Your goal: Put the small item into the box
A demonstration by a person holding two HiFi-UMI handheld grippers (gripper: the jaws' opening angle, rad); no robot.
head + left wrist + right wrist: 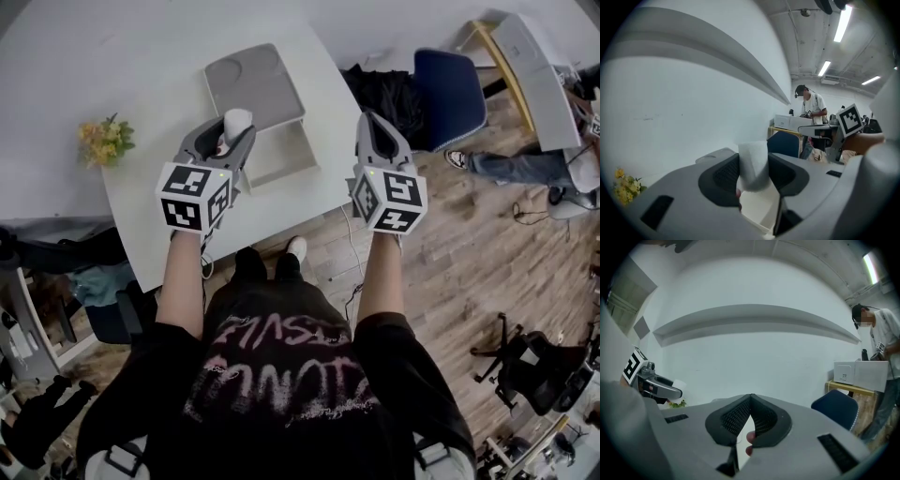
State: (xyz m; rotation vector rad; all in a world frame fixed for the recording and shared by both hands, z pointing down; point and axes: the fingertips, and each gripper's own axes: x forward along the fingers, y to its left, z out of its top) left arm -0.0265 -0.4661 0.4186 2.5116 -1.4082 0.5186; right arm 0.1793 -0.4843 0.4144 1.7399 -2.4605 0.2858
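The person wears a black short-sleeved T-shirt [281, 370] with pink and white lettering, dark trousers [251, 267] and a white shoe [296, 248]. The left claw [232, 131] and right claw [370, 120] are grey, each bearing a black-and-white marker cube [194, 197].

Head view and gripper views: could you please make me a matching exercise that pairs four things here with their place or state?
Things:
1. left gripper
2. right gripper
3. yellow flowers
4. box

Places or states:
A. open on the table, grey lid folded back
B. jaws together, nothing between them
C. on the table, left of the box
D. shut on the small white item

Pairs: 1-D, 2-B, 3-C, 4-A
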